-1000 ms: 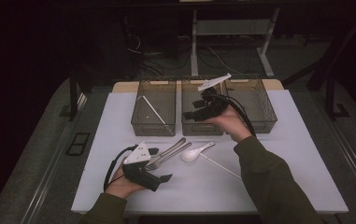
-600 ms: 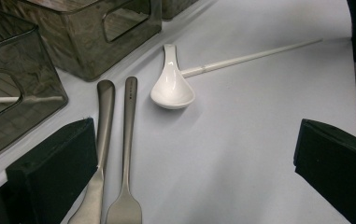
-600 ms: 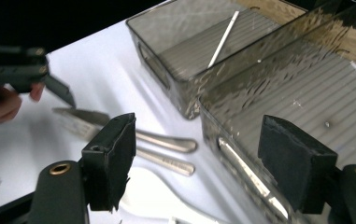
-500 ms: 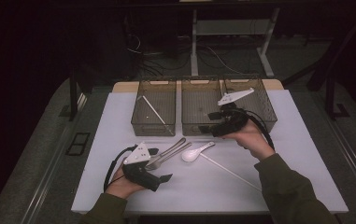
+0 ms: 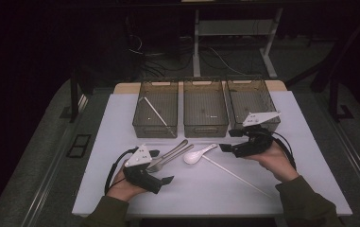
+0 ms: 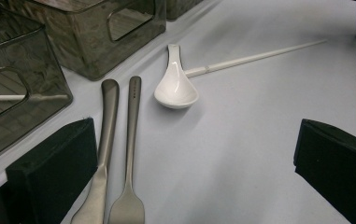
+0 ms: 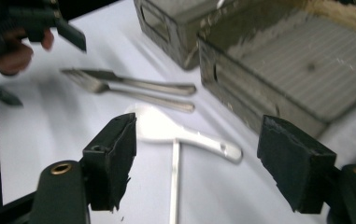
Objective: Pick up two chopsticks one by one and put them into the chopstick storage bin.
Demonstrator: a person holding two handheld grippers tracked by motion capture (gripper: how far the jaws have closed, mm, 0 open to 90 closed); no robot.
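Three clear bins (image 5: pixel 205 108) line the desk (image 5: pixel 310 156); the left one holds a white stick (image 5: pixel 157 113).
Spoon (image 5: pixel 197 154), chopstick (image 5: pixel 236 176), knife (image 5: pixel 168 152) and fork (image 5: pixel 170 159) lie between both wide, empty hand-held grippers, left (image 5: pixel 161 166) and right (image 5: pixel 229 140).

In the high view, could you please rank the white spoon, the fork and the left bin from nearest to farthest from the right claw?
1. White spoon, just left of the right claw.
2. Fork, farther left, beside the knife.
3. Left bin, far left at the back.

Dim room, cables (image 5: pixel 215 54) on floor (image 5: pixel 40 142)
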